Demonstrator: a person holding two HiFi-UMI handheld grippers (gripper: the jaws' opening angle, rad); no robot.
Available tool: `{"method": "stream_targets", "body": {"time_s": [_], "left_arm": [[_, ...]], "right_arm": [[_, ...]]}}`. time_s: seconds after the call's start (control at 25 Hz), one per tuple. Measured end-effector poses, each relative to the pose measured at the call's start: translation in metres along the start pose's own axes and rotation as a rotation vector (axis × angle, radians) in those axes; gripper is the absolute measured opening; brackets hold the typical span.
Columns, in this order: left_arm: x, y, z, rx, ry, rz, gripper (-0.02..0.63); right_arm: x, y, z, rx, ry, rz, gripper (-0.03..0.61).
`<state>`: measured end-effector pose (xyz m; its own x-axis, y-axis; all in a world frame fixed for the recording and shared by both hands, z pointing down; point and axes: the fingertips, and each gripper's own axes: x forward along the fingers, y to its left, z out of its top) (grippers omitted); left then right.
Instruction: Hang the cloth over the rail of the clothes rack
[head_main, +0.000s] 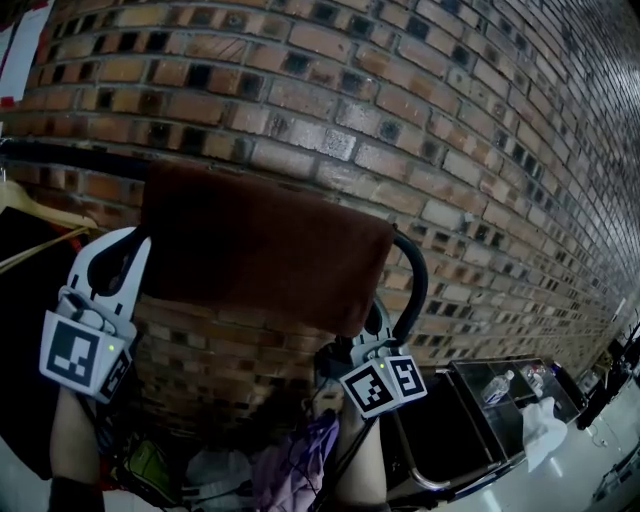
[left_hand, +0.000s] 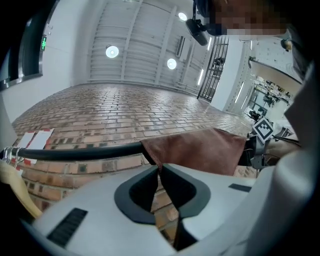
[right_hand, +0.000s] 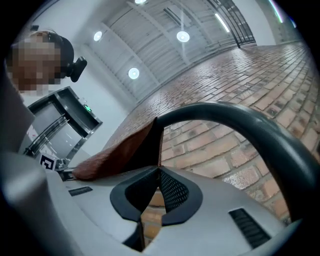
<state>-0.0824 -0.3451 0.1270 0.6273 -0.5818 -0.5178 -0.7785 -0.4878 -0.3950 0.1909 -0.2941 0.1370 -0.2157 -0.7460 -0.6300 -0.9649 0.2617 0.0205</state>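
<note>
Left gripper first: its jaws are pressed nearly tip to tip, only a thin slit behind the tips, and in the left gripper view the lower corner of the brown cloth runs right down into that pinch, so it's clamped on the fabric's edge. Over to the right gripper, same story: jaws clenched, the dark pads meeting at the centre of its view, with the cloth's dark edge dropping straight into the tips. Moving outward, the cloth is draped over the black rail. In the head view it sits mid-frame as a dark brown rectangle, with the left gripper at its left edge and the right gripper at its lower right corner. The rail comes in from the left of the frame, disappears under the cloth's top fold, then reappears right of centre and curves downward just beside the right gripper. Behind it all, the brick wall fills the top and right of the frame. At the far left a wooden hanger shows against something dark. Along the bottom edge the person's left forearm rises to its gripper, a heap of purplish fabric lies at lower centre, and a dark metal-framed cart stands at lower right.
</note>
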Motion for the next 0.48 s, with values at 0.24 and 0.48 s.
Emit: {"method": "stream_targets", "body": {"time_s": [0.24, 0.48], "left_arm": [[-0.021, 0.002, 0.008, -0.019, -0.086, 0.064, 0.075], [-0.041, 0.025, 0.009, -0.007, -0.131, 0.175, 0.098]], "right_arm": [[-0.01, 0.004, -0.011, 0.016, -0.012, -0.003, 0.023], [-0.014, 0.006, -0.016, 0.016, 0.003, -0.026, 0.023]]}}
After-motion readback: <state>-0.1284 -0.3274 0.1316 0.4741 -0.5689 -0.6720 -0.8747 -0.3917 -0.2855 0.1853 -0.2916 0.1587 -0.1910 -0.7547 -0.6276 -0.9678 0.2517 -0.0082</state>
